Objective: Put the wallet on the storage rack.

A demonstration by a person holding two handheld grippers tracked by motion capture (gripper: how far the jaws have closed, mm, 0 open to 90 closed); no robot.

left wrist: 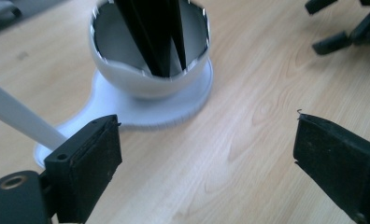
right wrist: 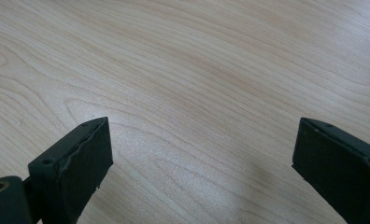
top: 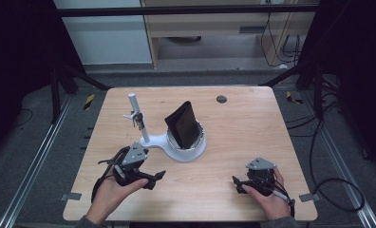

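Observation:
A white stand [top: 163, 140] sits mid-table, with a round cup [top: 198, 146] and a thin upright post [top: 138, 118] that carries a small metal clip. A black folded wallet-like case [top: 183, 124] leans upright in the cup. My left gripper [top: 145, 167] is held just in front and left of the stand, open and holding nothing. In the left gripper view its jaws [left wrist: 206, 158] frame bare wood below the cup [left wrist: 127, 79], the case [left wrist: 155, 32] and the post [left wrist: 19, 116]. My right gripper [top: 249, 179] is open over bare wood at the front right [right wrist: 202, 158].
The wooden table [top: 252, 128] has a small dark round grommet [top: 221, 99] near its far edge. Metal rails run along the floor on both sides, and cables lie at the right. The right gripper [left wrist: 342, 28] shows far off in the left gripper view.

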